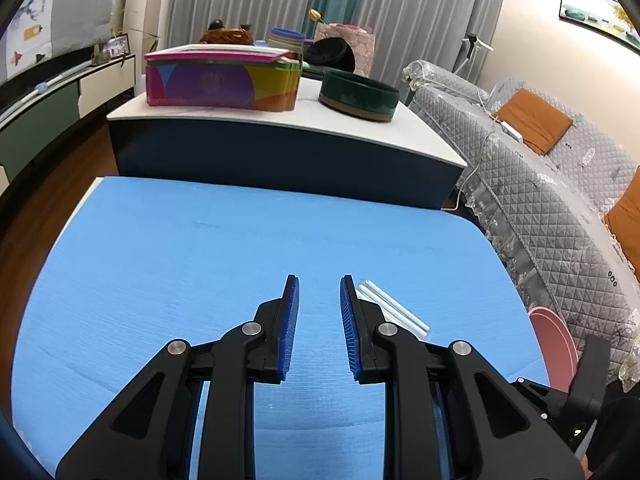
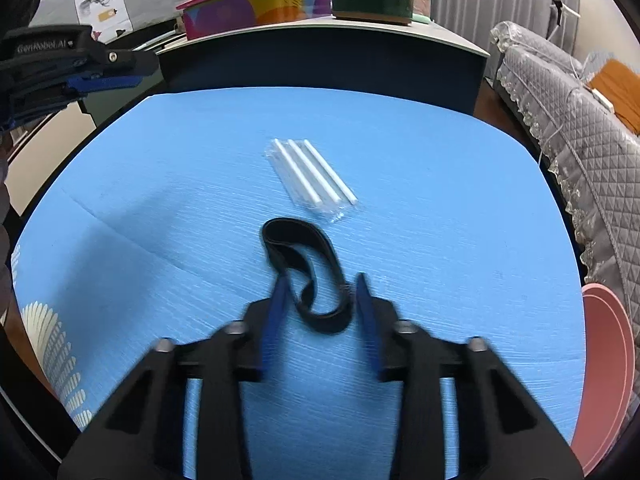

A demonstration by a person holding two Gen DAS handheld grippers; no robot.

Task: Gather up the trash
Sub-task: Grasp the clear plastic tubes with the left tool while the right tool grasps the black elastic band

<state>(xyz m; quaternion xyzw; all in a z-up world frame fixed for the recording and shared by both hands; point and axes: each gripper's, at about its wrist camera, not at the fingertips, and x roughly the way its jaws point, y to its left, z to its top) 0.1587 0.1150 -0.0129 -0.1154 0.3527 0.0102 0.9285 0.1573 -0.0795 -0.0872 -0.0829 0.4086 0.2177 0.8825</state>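
**Both grippers open over the blue mat, black strap between the right one's fingers**

Nearest in the right wrist view, the right gripper [image 2: 320,284] stands with its jaws spread wide and nothing clamped. Its blue-padded fingers look blurred. A looped black strap [image 2: 306,268] lies on the blue mat [image 2: 460,240], its near end sitting between the two fingers; whether either pad touches it cannot be told. Just beyond the strap lies a clear packet of white straws [image 2: 312,176], slanting away to the left, close to the strap but apart from it.

In the left wrist view, the left gripper [image 1: 319,292] is also open, jaws moderately apart and empty, above bare mat. The straw packet lies just to the right of its right finger, partly hidden behind it. The left gripper also shows at the upper left edge of the right wrist view, well away from the trash.

At the mat's right edge a pink bin [image 2: 608,380] shows its rim. Farther off stands a dark table [image 1: 280,156] carrying a colourful box [image 1: 224,80] and a round green tin [image 1: 360,96]. A grey quilted sofa [image 1: 560,208] runs along the right.
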